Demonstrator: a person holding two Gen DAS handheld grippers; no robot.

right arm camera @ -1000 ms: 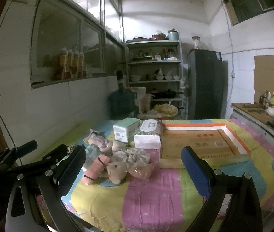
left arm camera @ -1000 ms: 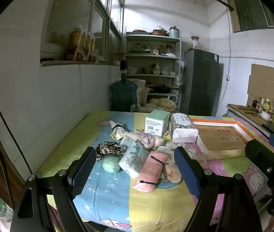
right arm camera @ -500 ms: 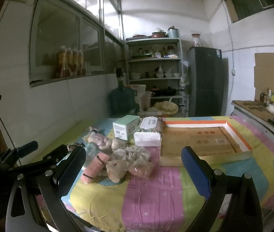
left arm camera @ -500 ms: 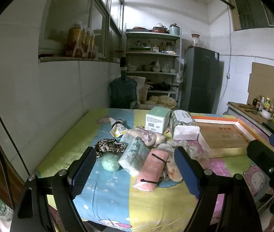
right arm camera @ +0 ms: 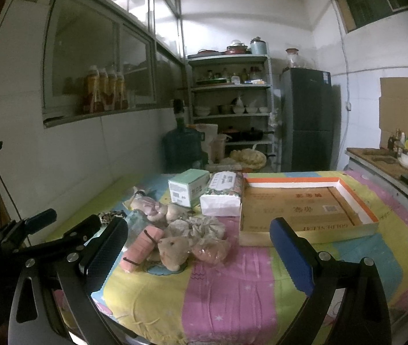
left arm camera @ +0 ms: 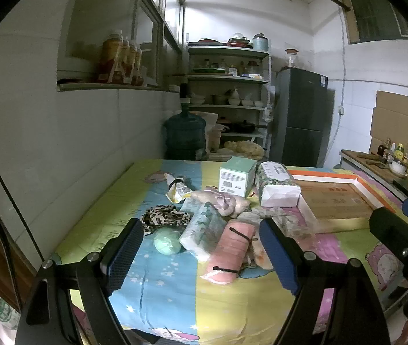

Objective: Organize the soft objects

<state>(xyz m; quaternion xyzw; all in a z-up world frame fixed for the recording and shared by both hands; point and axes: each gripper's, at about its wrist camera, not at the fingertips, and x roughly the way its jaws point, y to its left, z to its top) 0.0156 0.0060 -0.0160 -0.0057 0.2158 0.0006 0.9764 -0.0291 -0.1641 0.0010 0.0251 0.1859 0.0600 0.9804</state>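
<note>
From the left wrist, the left gripper [left arm camera: 199,248] hangs wide apart, empty, above the pink rolled towel [left arm camera: 231,251] amid the pile on the table; from the right wrist, the right gripper [right arm camera: 198,251] gapes empty near the cardboard tray [right arm camera: 304,225].

Upside-down "GOLDE…" lettering on the near wall of the cardboard box [right arm camera: 307,225]; red Chinese characters inside it, blurred. Barcode on the green carton [right arm camera: 188,187], text unreadable.
</note>
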